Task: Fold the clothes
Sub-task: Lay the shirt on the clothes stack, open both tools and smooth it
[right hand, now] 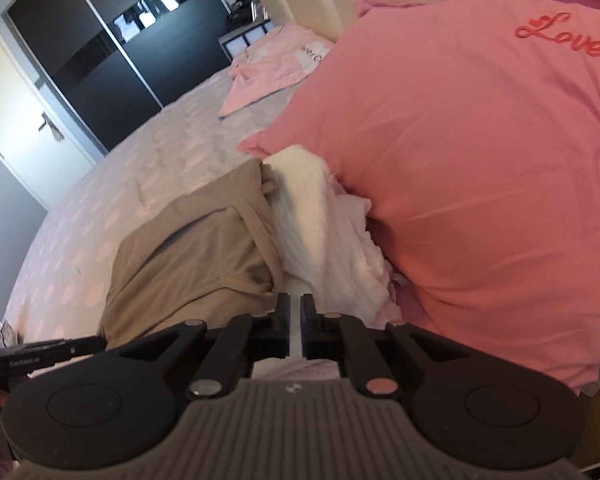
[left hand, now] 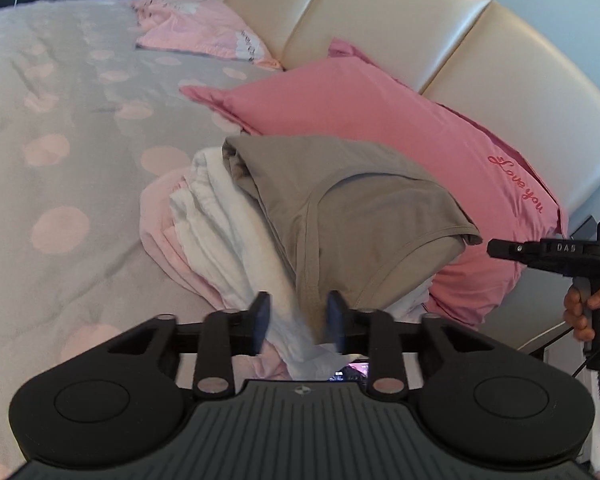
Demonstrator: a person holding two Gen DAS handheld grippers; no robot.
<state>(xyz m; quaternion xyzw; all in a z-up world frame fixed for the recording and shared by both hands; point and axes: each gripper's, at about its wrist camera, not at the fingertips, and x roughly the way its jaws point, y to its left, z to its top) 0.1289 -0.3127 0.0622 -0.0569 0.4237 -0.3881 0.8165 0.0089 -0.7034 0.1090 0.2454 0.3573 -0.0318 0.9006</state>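
Note:
A folded taupe garment (left hand: 340, 208) lies on top of a stack of folded white (left hand: 228, 232) and pale pink clothes (left hand: 160, 236) on the bed, against a pink pillow (left hand: 380, 108). My left gripper (left hand: 298, 322) is open, its fingers on either side of the garment's near edge, touching nothing firmly. My right gripper (right hand: 296, 326) is shut and empty, just above the white clothes (right hand: 320, 232) beside the taupe garment (right hand: 196, 256). The right gripper also shows in the left wrist view (left hand: 496, 249), just right of the stack.
The grey bedspread (left hand: 60, 128) with pink dots spreads to the left. Another pink garment (left hand: 196, 28) lies far up the bed. A cream padded headboard (left hand: 460, 40) stands behind the pillow. A dark wardrobe (right hand: 112, 52) and a white door (right hand: 16, 116) are beyond the bed.

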